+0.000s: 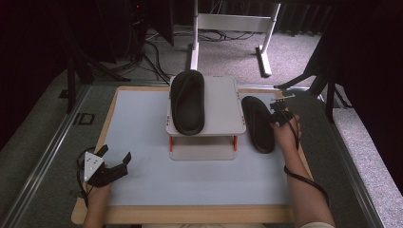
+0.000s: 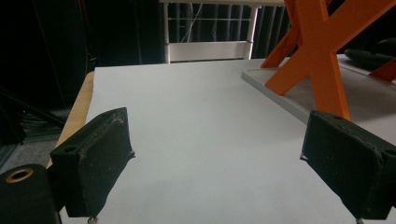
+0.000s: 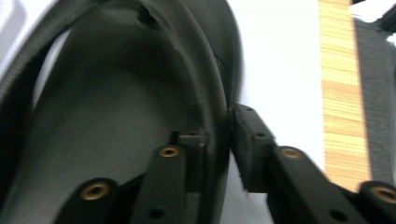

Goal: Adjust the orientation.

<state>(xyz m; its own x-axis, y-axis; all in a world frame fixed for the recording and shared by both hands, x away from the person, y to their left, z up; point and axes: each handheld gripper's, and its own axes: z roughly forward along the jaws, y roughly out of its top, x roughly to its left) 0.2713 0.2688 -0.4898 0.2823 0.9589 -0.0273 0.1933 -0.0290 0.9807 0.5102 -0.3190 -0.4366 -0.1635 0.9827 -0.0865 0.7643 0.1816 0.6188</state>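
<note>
1. Black is the colour of both slippers: one slipper on the stand [image 1: 187,102] is lying on top of the small white stand [image 1: 223,107], and the second slipper [image 1: 257,124] is lying on the desk [image 1: 142,142], just beside the right side of that stand.
2. Your right tool [image 1: 277,115] is gripping the second slipper. In the right gripper view, its two jaws are closing on the rim of this slipper [image 3: 140,116], one jaw inside the shoe and the other jaw outside, so the wall of the slipper is sitting between them.
3. In the high view, your right hand [image 1: 285,135] is resting at the right side of the second slipper, near the right edge of the desk. The slipper's sole is appearing to touch the desk surface, though I cannot tell this for sure.
4. Your left tool [image 1: 114,164] is standing open and is holding nothing. In the left gripper view, its jaws are spreading wide apart, and only the pale desk surface [image 2: 196,130] is lying between them.
5. Your left tool is staying at the near left corner of the desk, well apart from both slippers and from the stand.
6. In the left gripper view, the orange legs [image 2: 317,56] of the stand are showing at the upper right, beyond the right jaw.
</note>
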